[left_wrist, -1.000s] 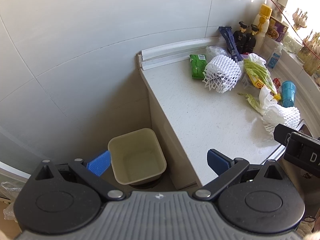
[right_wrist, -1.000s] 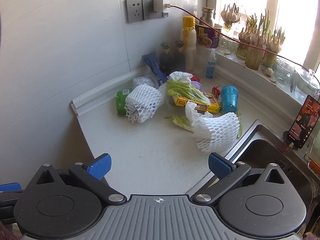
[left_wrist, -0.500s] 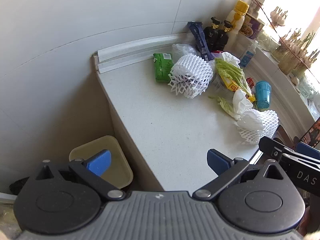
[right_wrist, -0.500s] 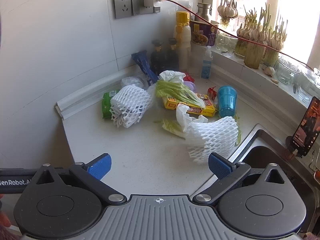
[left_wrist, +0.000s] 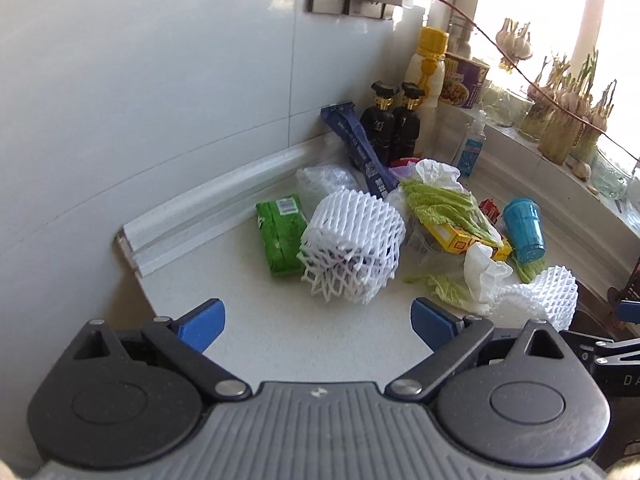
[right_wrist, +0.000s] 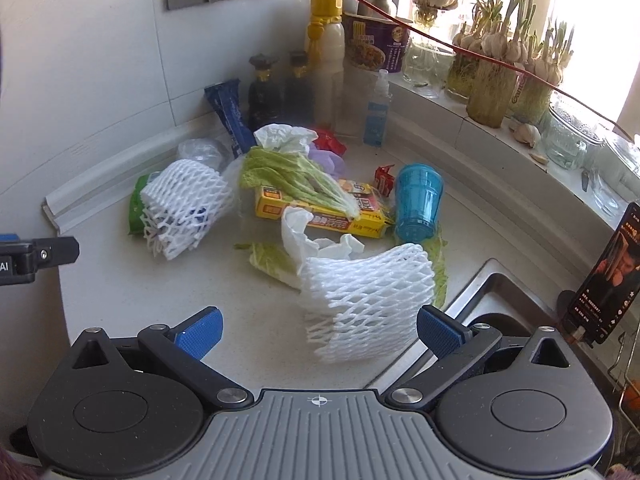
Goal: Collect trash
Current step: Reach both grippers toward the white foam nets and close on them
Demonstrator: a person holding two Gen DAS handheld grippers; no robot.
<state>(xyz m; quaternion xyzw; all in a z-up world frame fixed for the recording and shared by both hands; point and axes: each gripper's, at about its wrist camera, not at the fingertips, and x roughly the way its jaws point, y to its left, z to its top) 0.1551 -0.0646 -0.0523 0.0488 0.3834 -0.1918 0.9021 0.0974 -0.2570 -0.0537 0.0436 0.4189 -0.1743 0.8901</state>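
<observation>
The table with its trash now fills the left wrist view, the floor bin gone from sight. Both grippers, left gripper and right gripper, jaws spread and empty, approach: nearest foam net, then green packet.

Bare countertop lies open in front; foam nets and scraps block beyond.
</observation>
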